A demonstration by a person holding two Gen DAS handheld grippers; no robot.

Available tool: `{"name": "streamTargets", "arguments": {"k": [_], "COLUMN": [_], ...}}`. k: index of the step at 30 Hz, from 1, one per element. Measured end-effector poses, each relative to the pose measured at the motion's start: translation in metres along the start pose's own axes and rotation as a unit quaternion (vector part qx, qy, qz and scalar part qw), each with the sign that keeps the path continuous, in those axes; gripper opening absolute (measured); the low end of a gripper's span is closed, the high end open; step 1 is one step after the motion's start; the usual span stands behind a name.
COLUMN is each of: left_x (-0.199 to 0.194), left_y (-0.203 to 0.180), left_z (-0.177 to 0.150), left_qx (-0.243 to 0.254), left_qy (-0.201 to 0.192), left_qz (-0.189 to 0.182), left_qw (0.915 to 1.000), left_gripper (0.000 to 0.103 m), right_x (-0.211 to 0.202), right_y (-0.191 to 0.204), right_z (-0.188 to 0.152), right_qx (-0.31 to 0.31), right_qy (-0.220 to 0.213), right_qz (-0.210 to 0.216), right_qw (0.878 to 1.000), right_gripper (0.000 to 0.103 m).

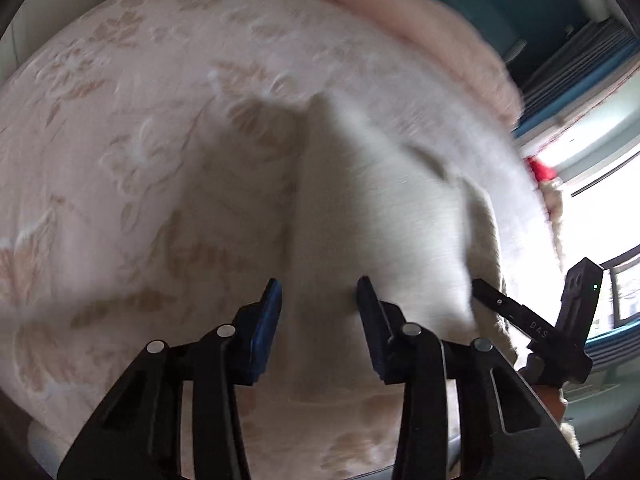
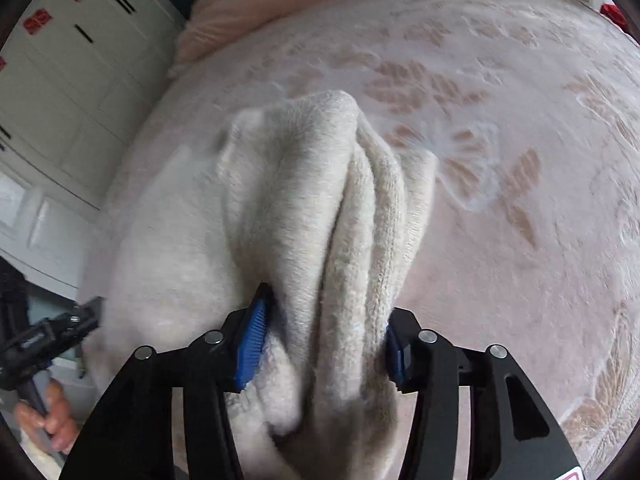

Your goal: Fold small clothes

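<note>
At the bottom of the right wrist view, the right gripper is seen with its blue pads pressed on both sides of a fluffy cream cloth. The cloth is bunched into thick folds between the two fingers and is held there. Past the fingers it hangs down over the bed cover, which is pale pink with tan leaf shapes. At the lower left of this view, a hand is seen wrapped around a black handle. Short writing is printed on that black tool, but it is too blurred to be read.

In the left wrist view, the left gripper is seen near the bottom, half open. A thin edge of the same cream cloth runs down between its fingers. The picture is blurred there, so it cannot be told if the pads press on the cloth. To the right, a black part of the other tool is seen, with the letters "DAS" printed on it in grey. A small green light glows on the upright piece beside it.

Farther off, a pink blanket lies along the far edge of the bed. Behind it, white cupboard doors with red stickers are seen, and a bright window is seen on the other side.
</note>
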State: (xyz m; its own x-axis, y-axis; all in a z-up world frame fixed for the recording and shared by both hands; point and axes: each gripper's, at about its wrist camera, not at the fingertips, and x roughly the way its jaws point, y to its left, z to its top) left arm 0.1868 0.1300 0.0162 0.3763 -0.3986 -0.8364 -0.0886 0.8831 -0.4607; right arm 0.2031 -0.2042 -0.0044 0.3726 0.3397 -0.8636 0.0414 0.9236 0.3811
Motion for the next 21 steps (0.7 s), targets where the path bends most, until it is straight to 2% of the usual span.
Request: {"name": "streamTargets", "arguments": {"k": [1, 3, 5, 6, 7, 9, 11, 12, 13, 14, 16, 18, 20, 21], "left_x": [-0.005, -0.027, -0.05, -0.057, -0.059, -0.048, -0.02, -0.001, 0.017, 0.023, 0.011, -0.006, -0.005, 0.002], "left_y": [-0.002, -0.019, -0.048, -0.06, -0.072, -0.086, -0.088, -0.081, -0.071, -0.067, -0.072, -0.077, -0.076, -0.071], "left_z": [-0.003, -0.012, -0.022, -0.028, -0.035, -0.042, -0.05, -0.053, -0.057, -0.059, -0.064, -0.068, -0.069, -0.07], "left_qx": [0.001, 0.033, 0.089, 0.11, 0.13, 0.161, 0.17, 0.164, 0.154, 0.149, 0.152, 0.16, 0.161, 0.158], "left_qy": [-0.004, -0.031, -0.059, -0.067, -0.069, -0.058, -0.033, -0.008, 0.012, 0.019, 0.004, -0.008, -0.003, 0.003], "left_qz": [-0.008, 0.006, 0.013, 0.007, 0.006, 0.022, 0.053, 0.066, 0.083, 0.087, 0.089, 0.087, 0.096, 0.1], "left_qw": [1.0, 0.999, 0.9942, 0.9917, 0.9891, 0.985, 0.9834, 0.9842, 0.9845, 0.9848, 0.9843, 0.9832, 0.9823, 0.9823], "left_gripper": [0.038, 0.039, 0.041, 0.043, 0.043, 0.043, 0.043, 0.043, 0.043, 0.044, 0.043, 0.044, 0.044, 0.044], "right_x": [-0.01, -0.044, -0.082, -0.092, -0.099, -0.096, -0.07, -0.05, -0.035, -0.033, -0.059, -0.087, -0.094, -0.087], "right_y": [-0.01, -0.016, -0.001, 0.009, 0.02, 0.043, 0.049, 0.042, 0.03, 0.02, 0.022, 0.039, 0.052, 0.056], "right_z": [-0.004, -0.008, -0.013, -0.015, -0.02, -0.032, -0.045, -0.053, -0.058, -0.061, -0.06, -0.059, -0.059, -0.059], "right_qx": [0.03, 0.057, 0.024, 0.008, -0.013, -0.061, -0.088, -0.091, -0.081, -0.06, -0.032, -0.051, -0.076, -0.087], "right_qy": [-0.013, -0.052, -0.089, -0.092, -0.091, -0.071, -0.037, -0.016, 0.001, 0.001, -0.021, -0.05, -0.055, -0.049], "right_qz": [0.02, 0.0, 0.0, 0.006, 0.01, 0.004, -0.028, -0.06, -0.072, -0.055, -0.032, -0.024, -0.014, -0.022], "right_qw": [0.999, 0.997, 0.996, 0.996, 0.996, 0.996, 0.995, 0.994, 0.994, 0.997, 0.999, 0.997, 0.996, 0.995], "right_gripper": [0.051, 0.05, 0.03, 0.025, 0.014, 0.008, 0.007, 0.007, 0.008, 0.008, 0.009, 0.009, 0.009, 0.009]}}
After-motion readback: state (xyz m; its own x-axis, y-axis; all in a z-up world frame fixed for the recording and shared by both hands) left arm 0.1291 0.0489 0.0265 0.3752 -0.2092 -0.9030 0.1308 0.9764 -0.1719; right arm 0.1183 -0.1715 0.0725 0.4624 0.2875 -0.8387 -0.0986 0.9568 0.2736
